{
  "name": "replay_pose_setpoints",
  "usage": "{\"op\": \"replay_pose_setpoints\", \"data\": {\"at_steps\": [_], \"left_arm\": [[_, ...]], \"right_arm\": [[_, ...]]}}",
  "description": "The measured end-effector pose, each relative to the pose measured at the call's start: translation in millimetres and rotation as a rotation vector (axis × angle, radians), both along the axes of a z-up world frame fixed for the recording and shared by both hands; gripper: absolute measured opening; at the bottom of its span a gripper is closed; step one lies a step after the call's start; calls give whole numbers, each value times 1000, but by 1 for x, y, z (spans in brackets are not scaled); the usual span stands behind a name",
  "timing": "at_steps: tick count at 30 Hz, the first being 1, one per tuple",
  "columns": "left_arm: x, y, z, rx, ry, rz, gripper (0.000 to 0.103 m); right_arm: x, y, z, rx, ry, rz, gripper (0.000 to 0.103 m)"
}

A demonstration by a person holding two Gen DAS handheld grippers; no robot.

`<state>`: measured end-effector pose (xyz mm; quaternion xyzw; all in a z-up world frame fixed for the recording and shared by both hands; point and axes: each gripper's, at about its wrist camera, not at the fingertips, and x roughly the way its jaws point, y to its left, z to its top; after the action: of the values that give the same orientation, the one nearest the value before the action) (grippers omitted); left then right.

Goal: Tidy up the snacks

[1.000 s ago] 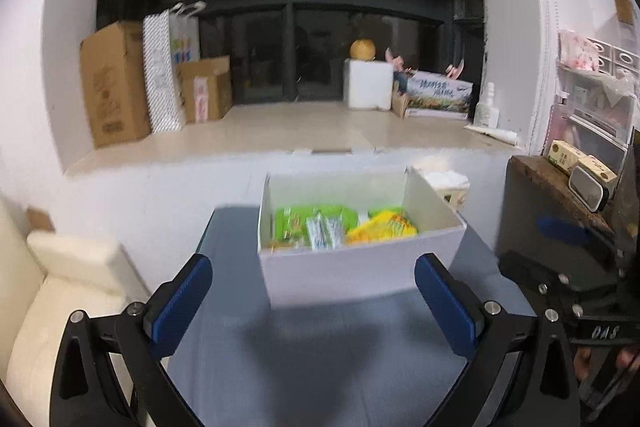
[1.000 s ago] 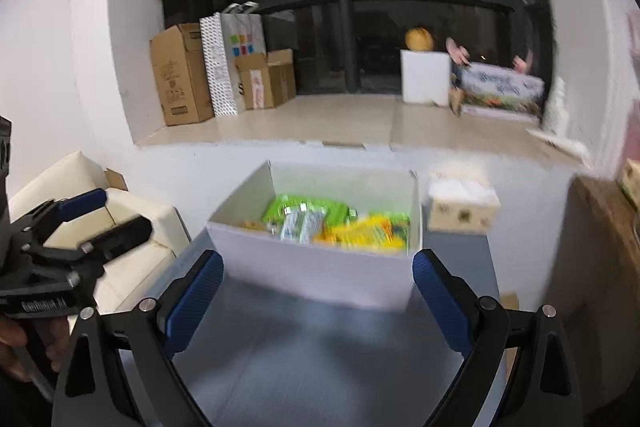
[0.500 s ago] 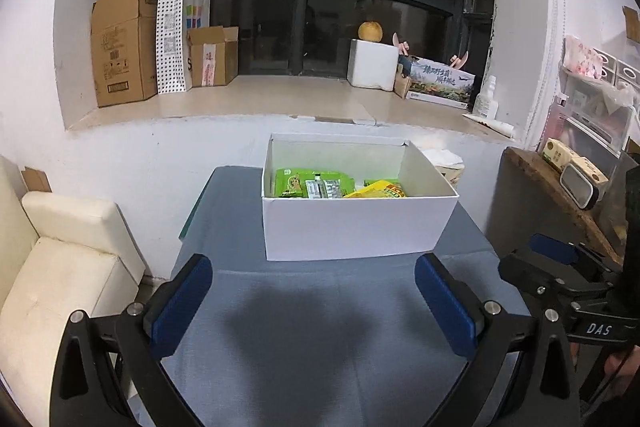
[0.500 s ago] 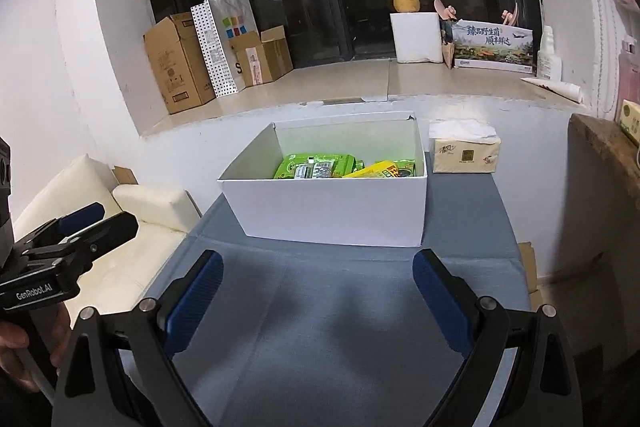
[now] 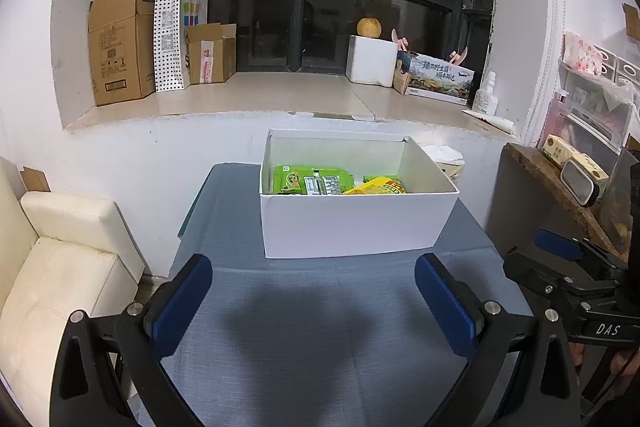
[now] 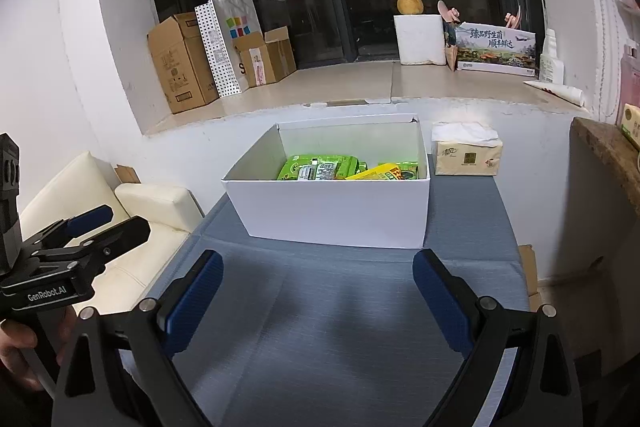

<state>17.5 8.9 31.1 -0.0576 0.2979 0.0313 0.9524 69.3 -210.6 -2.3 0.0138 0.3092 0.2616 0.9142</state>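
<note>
Snack packets (image 5: 316, 179) are seen inside the white box (image 5: 352, 223) at frame centre; both grippers (image 5: 314, 301) (image 6: 318, 301) are held agape and empty, so sorting is probably finished.

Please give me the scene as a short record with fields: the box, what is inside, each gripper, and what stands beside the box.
box: white box, open top, on blue table
contents: green packets, yellow packet
left gripper: open, empty, apart from box
right gripper: open, empty, apart from box
beside box: tissue pack, on its right
</note>
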Motion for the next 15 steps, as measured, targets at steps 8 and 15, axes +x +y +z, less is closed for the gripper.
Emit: {"op": "replay_pose_setpoints", "data": {"at_steps": [8, 15], "left_arm": [[1, 2, -2, -2, 5, 2, 103], [3, 0, -5, 2, 15, -2, 103]], "right_arm": [[-2, 1, 2, -4, -3, 7, 98], [-1, 1, 2, -3, -3, 7, 98]]}}
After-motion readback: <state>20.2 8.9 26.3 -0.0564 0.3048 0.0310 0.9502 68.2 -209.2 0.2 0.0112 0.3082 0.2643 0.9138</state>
